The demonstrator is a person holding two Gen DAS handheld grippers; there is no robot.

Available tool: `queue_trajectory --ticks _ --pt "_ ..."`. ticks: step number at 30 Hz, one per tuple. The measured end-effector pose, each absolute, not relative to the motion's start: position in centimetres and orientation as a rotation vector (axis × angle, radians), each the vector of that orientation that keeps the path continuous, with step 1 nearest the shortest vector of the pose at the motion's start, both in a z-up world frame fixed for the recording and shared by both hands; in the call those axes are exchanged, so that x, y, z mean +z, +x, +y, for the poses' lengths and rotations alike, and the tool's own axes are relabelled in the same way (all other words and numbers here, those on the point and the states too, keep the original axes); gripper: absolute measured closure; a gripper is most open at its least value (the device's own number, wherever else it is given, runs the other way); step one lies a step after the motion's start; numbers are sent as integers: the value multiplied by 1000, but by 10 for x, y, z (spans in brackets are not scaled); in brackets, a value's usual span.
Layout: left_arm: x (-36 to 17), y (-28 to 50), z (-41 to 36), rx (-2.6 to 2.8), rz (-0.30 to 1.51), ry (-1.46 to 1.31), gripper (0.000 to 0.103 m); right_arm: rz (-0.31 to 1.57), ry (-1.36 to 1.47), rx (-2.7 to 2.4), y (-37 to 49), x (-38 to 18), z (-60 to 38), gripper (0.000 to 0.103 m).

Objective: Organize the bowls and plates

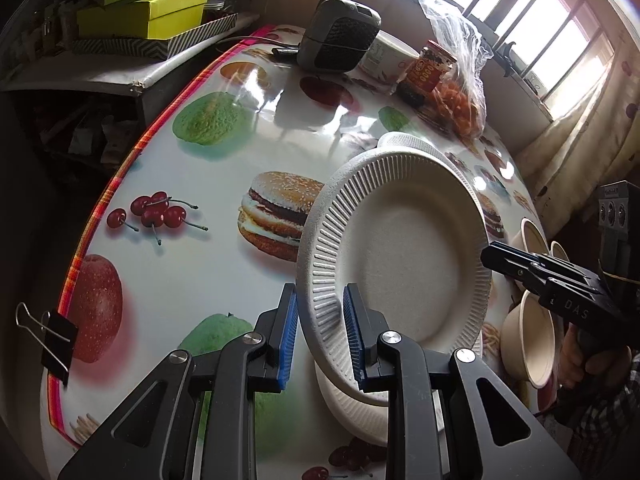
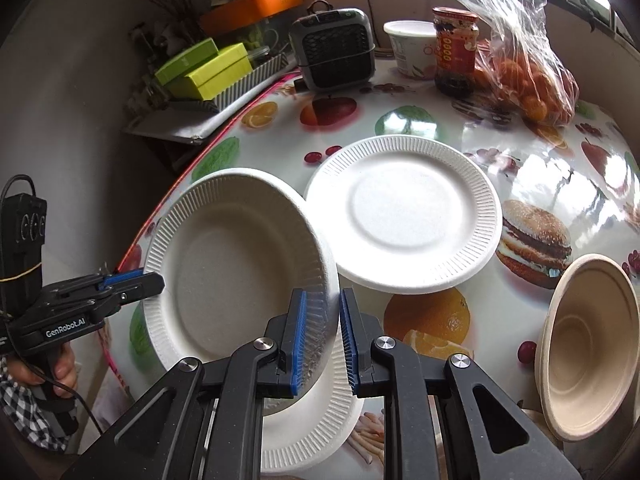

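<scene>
White paper plate [image 2: 236, 264], ribbed at the rim, hangs tilted above the counter [image 1: 180, 276], and you hold it from both sides. Your left gripper [image 1: 320, 332] is clamped on its near rim in the left wrist view, blue pads pressing the ribbing. Your right gripper [image 2: 323, 340] is pinched shut on the opposite rim in the right wrist view.

Directly under the raised plate, a second white plate [image 2: 320, 436] rests on the counter, partly hidden by the raised plate. A third white plate [image 2: 404, 216] lies flat just beyond, well clear of both grippers.

At your right, a tan paper bowl [image 2: 592, 344] stands tipped on its edge near the counter's rim.

Fruit and burger pictures cover the glossy cloth on the counter. At the far side stand a small dark fan heater [image 2: 334, 52], a white tub [image 2: 412, 50], a red-labelled jar [image 2: 456, 50] and a clear bag of oranges [image 2: 528, 80].
</scene>
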State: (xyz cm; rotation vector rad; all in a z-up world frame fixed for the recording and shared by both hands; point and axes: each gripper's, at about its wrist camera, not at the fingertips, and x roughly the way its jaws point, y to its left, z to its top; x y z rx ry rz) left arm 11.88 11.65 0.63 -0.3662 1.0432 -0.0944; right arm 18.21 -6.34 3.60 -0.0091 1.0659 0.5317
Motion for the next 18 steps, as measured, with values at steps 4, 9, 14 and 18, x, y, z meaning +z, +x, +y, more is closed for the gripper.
queue_trajectory --ticks 4,9,14,18 --pt "1 116 110 -108 1067 -366 79 1085 -9 520 175 33 -70 86" --pt "-4 111 102 -123 1086 -362 79 1105 -25 510 168 28 -75 86" --pt "-7 107 96 -132 1103 -350 79 1121 -26 497 165 24 -79 86" --pt "-10 105 93 -141 1118 -343 79 1135 -31 495 163 22 -81 86"
